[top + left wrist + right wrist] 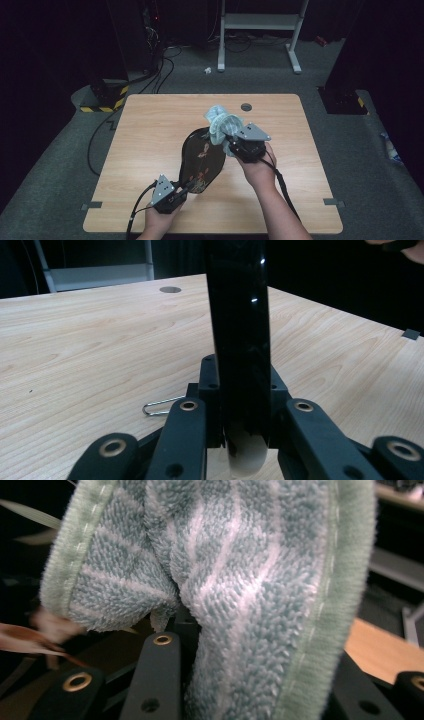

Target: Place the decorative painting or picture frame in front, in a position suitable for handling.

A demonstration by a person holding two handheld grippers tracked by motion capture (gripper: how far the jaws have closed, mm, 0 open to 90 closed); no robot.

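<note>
Centre of the high view: left gripper (pixel 182 191) clamps the black tray's (pixel 200 160) lower edge, holding it tilted up; right gripper (pixel 231 141) pinches a towel (pixel 221 125) against its upper end.

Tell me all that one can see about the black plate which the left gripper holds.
The black plate is a glossy, dark oval dish with a reddish flower pattern on its face. It is lifted off the wooden table and tilted. The left gripper is shut on its near rim; in the left gripper view the rim stands edge-on between the jaws. At its far end the blue-green towel, held by the right gripper, presses against it.
</note>
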